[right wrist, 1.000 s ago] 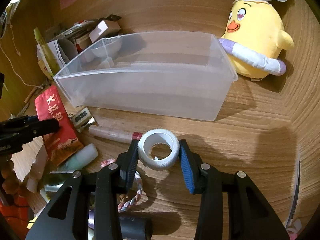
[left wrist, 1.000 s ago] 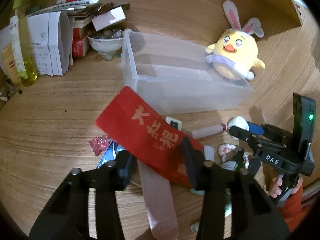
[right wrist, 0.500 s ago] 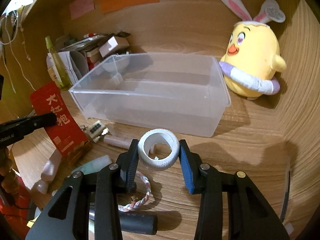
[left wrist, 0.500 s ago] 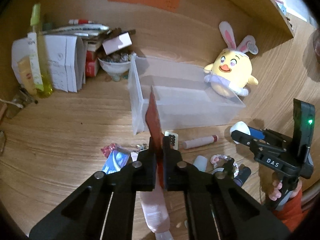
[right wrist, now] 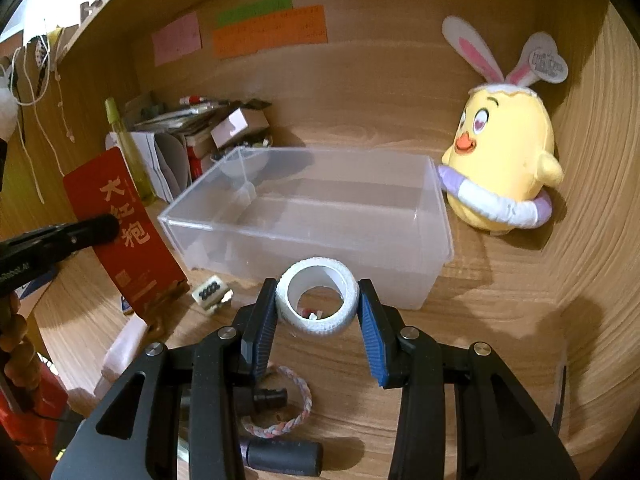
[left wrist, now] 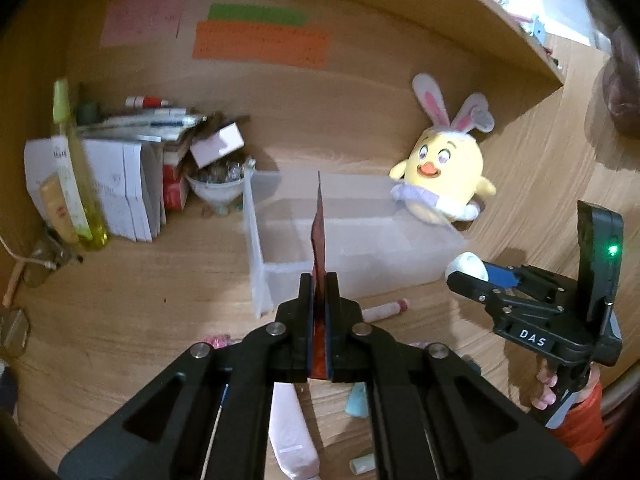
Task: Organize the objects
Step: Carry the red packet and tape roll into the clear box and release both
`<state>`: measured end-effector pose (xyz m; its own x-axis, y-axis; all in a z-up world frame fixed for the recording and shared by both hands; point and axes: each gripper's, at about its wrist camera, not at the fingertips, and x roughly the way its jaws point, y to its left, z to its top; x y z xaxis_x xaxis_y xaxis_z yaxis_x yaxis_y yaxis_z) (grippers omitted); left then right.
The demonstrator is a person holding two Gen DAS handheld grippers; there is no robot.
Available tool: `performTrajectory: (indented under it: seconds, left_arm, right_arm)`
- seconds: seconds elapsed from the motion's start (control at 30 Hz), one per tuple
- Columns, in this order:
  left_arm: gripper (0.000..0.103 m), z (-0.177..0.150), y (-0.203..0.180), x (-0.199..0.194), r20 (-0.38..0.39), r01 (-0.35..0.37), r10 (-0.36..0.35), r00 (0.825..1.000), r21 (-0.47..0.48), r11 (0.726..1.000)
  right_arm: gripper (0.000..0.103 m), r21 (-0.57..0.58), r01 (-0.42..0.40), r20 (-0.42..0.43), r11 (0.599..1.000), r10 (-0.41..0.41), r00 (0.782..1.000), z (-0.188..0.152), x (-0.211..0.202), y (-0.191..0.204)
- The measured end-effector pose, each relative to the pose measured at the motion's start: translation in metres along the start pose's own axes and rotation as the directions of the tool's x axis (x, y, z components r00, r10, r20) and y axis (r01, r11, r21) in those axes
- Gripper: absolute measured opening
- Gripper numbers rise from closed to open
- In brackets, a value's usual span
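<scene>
Setting: wood-grain tabletop [right wrist: 500, 320] in a desk alcove, coloured paper notes [right wrist: 268, 32] stuck on the back panel, a yellow plush chick [right wrist: 504, 160] with rabbit ears leaning beside the bin.
Bin: clear plastic bin [right wrist: 312, 240] at centre, open-topped and, as far as can be seen, holding nothing yet.
Left claw: left claw [left wrist: 319, 292] clamped shut on a flat red packet [left wrist: 319, 224] with gold characters, seen edge-on from its own camera, raised off the tabletop in front of the bin's near wall.
Right claw: right claw [right wrist: 318, 312] gripping a white tape roll [right wrist: 316, 300] across its sides, held above the tabletop just short of the bin's front wall.
Leftovers: a braided bracelet [right wrist: 280, 412], a pink tube [left wrist: 386, 308], a small tile [right wrist: 210, 294] and other bits scattered on the wood below both claws.
Clutter: a stack of papers and boxes [left wrist: 128, 184], a yellow-green bottle [left wrist: 76, 184] and a bowl of beads [left wrist: 218, 184] at back left.
Stage: both items look lifted and ready for the bin.
Risk: the packet is thin and pinched near one end, so it could swing or slide out; its free end may catch the bin's rim. The roll is round, so a tilt could let it squirt out of the grip. Both claws heading for one bin could bump each other.
</scene>
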<state>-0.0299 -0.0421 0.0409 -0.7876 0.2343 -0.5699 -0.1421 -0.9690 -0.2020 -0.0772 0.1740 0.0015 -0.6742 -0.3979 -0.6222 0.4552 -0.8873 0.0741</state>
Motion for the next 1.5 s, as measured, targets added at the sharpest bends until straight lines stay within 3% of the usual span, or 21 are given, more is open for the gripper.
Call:
performTrajectory:
  seconds: [0.27, 0.57, 1.17, 1.5]
  left_arm:
    - [0.003, 0.022, -0.005, -0.019, 0.082, 0.006, -0.006, 0.997, 0.003, 1.0]
    - [0.003, 0.044, -0.014, -0.019, 0.139, -0.038, 0.032, 0.99, 0.039, 0.998]
    - [0.003, 0.077, -0.014, 0.027, 0.126, -0.12, 0.111, 0.986, 0.068, 0.99]
    - [0.003, 0.081, -0.012, 0.057, 0.071, -0.104, 0.099, 0.993, 0.072, 0.992]
  right_arm:
    - [0.036, 0.001, -0.003, 0.065, 1.0, 0.003, 0.998, 0.019, -0.009, -0.001]
    - [0.036, -0.005, -0.002, 0.13, 1.0, 0.002, 0.991, 0.041, -0.015, -0.001]
    - [0.036, -0.053, 0.044, 0.164, 0.998, -0.035, 0.986, 0.076, 0.01, 0.004]
    - [0.036, -0.03, 0.034, 0.095, 0.999, -0.031, 0.995, 0.078, 0.045, -0.005]
